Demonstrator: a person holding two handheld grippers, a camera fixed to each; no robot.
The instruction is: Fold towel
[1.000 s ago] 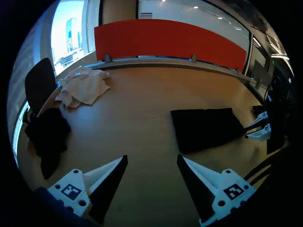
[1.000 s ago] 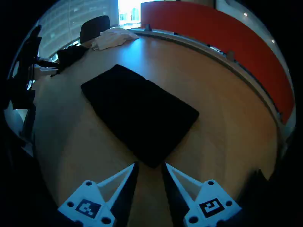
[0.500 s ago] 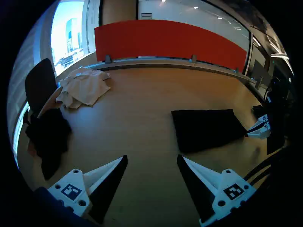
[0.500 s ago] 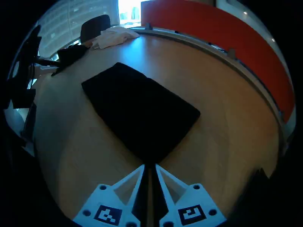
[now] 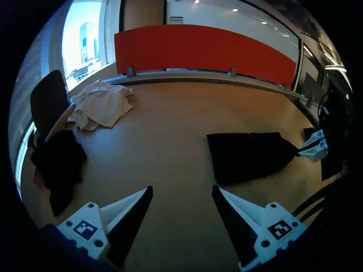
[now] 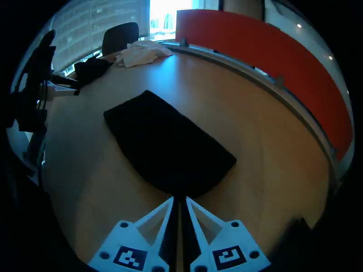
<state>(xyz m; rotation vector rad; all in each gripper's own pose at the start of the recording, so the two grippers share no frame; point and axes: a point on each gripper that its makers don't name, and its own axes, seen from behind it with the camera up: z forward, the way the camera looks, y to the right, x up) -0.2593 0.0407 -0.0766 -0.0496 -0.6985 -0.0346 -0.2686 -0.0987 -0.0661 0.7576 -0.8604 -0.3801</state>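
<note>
Wide pale-wood tabletop (image 5: pixel 172 118) takes up most of the room as seen from both tools, with a long red divider (image 5: pixel 204 50) along its far edge. On it lies the black towel (image 6: pixel 168 140), spread flat as a rough rectangle at the centre of the right gripper view. The right tool (image 6: pixel 180 201) is pinched tight on the towel's nearest corner at the bottom of that frame. In the left gripper view that corner looks drawn out to a point. I would say the fold has only just begun: one corner is caught and nothing is laid over yet. I cannot tell whether the cloth was already doubled. The left tool (image 5: pixel 181 187) hangs wide apart and empty over bare wood, well short of the towel. A dark chair (image 5: pixel 45 102), a heap of white cloth (image 5: pixel 102 104) and some dark clothing (image 5: pixel 59 163) sit at the left of that frame, well clear of the work.
</note>
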